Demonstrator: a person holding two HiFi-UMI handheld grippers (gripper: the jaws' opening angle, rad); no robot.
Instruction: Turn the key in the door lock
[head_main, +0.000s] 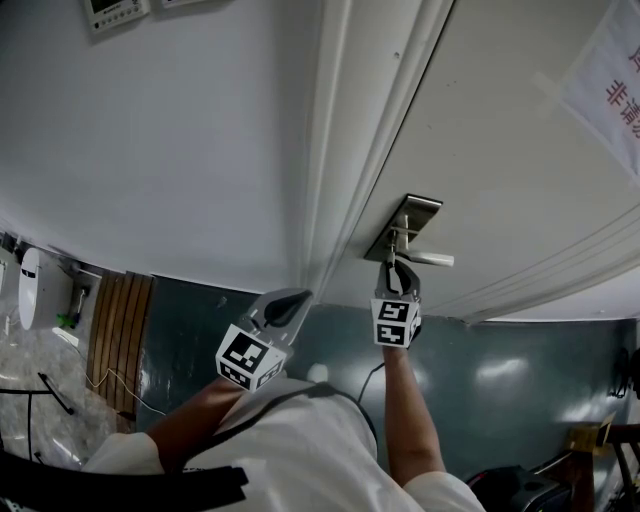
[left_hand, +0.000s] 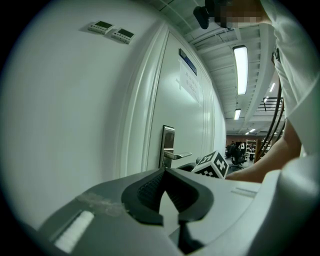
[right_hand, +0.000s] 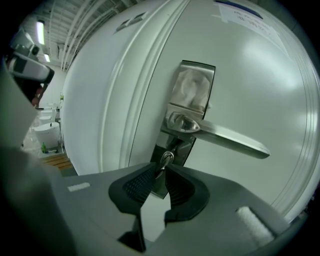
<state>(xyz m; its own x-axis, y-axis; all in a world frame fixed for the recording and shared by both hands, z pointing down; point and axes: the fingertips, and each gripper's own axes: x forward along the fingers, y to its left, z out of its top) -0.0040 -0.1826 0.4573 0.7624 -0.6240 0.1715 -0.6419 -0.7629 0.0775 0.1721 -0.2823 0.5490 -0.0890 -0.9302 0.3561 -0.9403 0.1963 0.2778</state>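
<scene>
A white door (head_main: 500, 150) carries a steel lock plate (head_main: 405, 225) (right_hand: 190, 100) with a lever handle (head_main: 425, 258) (right_hand: 225, 137). Under the handle a small metal key (right_hand: 165, 160) sticks out of the keyhole. My right gripper (head_main: 397, 268) (right_hand: 161, 172) reaches up to it, open, with the key's head in the narrow gap between the fingertips. The left gripper (head_main: 288, 302) (left_hand: 164, 172) hangs shut and empty to the left of the lock, pointing at the door frame (head_main: 335, 150). From the left gripper view the lock plate (left_hand: 167, 145) shows side-on, with the right gripper's marker cube (left_hand: 215, 164) below it.
White wall (head_main: 170, 140) lies left of the frame, with control panels (head_main: 115, 12) (left_hand: 111, 31) on it. A paper notice (head_main: 605, 70) hangs on the door. A wooden slat mat (head_main: 120, 335) and a white fixture (head_main: 30, 290) sit on the floor at left. A lit corridor (left_hand: 240, 145) runs past the door.
</scene>
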